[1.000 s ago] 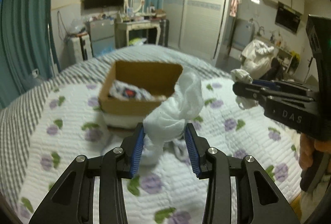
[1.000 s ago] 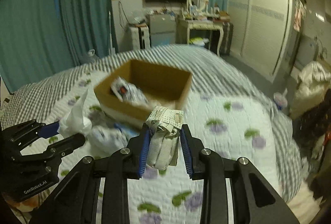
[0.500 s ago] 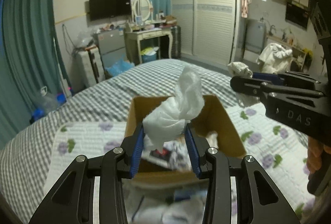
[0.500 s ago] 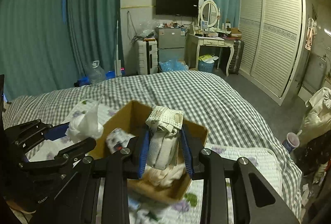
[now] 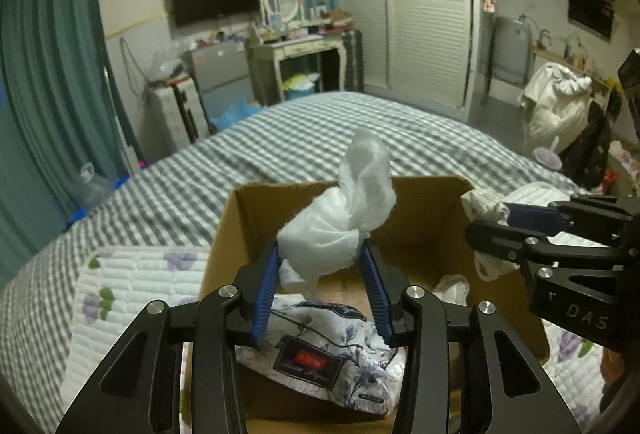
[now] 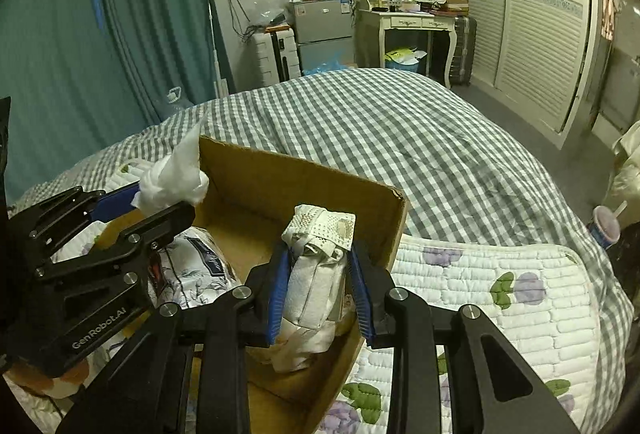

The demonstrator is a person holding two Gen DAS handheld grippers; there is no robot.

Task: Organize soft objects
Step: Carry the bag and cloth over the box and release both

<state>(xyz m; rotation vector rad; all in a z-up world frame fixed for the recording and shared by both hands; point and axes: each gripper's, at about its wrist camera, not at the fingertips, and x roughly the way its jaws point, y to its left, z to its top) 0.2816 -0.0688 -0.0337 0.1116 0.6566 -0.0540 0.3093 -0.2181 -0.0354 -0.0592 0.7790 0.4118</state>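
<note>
Change since earlier frame: both grippers have come in over the cardboard box [image 5: 424, 230], which now fills the lower half of each view.
White cloth [image 5: 344, 222]: crumpled wad pinched between the blue pads of the left gripper [image 5: 325, 296], its peak rising toward 12 o'clock; held above the box interior.
Lace-trimmed bundle [image 6: 316, 274]: folded white piece pinched between the fingers of the right gripper [image 6: 319, 300], held over the box's near right corner.
Left gripper fingers: pressed against the white cloth on both sides.
Right gripper fingers: pressed against the lace-trimmed bundle on both sides.
Floral package [image 5: 320, 350]: lies inside the box at 6 o'clock in the left wrist view, dark label with a red patch facing up.
Cardboard box: open-topped, resting on the bed.
Quilted pad [image 6: 500, 286]: white with purple flowers, spread under and beside the box.
Gingham bedspread [image 6: 400, 129]: covers the bed beyond the box, toward 12 o'clock.
</note>
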